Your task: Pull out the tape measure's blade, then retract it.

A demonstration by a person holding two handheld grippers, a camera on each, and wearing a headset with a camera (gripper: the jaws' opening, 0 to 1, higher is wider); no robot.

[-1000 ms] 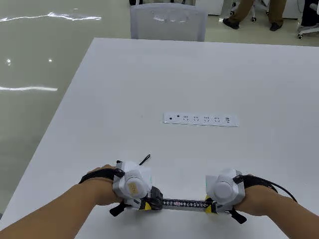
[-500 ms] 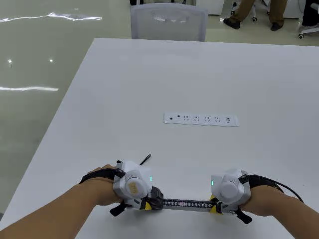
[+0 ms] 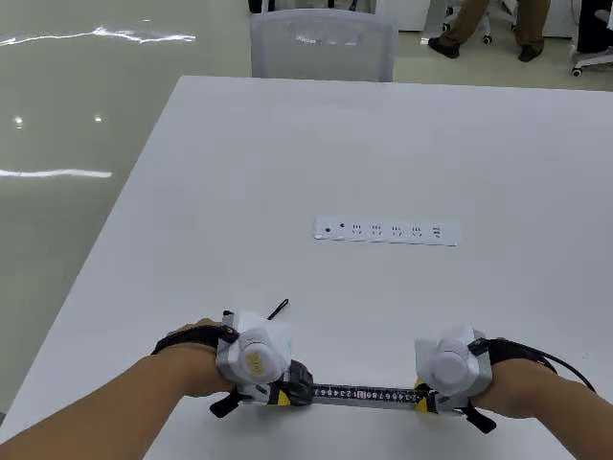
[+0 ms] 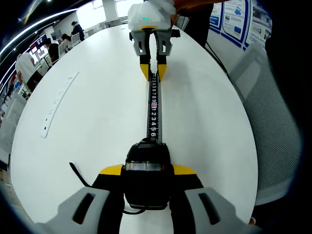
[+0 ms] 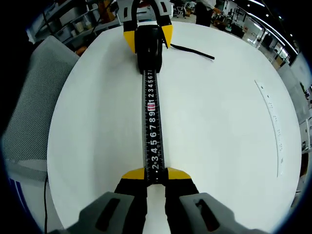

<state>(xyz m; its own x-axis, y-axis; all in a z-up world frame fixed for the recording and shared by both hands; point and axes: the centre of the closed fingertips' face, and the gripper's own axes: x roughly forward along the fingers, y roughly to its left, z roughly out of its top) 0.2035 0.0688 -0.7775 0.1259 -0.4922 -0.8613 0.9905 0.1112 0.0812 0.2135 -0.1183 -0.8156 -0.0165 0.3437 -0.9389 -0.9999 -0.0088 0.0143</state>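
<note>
- Left gripper [image 3: 287,393] sits at the near edge of the white table [image 3: 383,144]. Its yellow-tipped jaws are clamped on the two sides of the black tape measure case [image 4: 147,175].
- The case rests low on the tabletop, mouth facing the right gripper [image 3: 420,398].
- The blade [image 3: 359,393] is partly out of the case and runs straight across to the right gripper, flat and close above the table. Printed numbers face up.
- In the right gripper view, the right gripper [image 5: 156,173] has its yellow tips pressed together on the blade's [image 5: 151,122] free end. The end hook is hidden between them.
- The case [image 5: 148,41] is at the far end of that view, held between the other gripper's yellow tips.
- A thin black strap [image 5: 192,51] trails from the case and lies loose on the table beside it.
- The two grippers are apart, with the drawn blade between them, both close to the person's edge of the table.
- A white power strip [image 3: 385,231] lies flat mid-table, well beyond the tape.
- A grey chair [image 3: 324,43] stands at the far end of the table.
</note>
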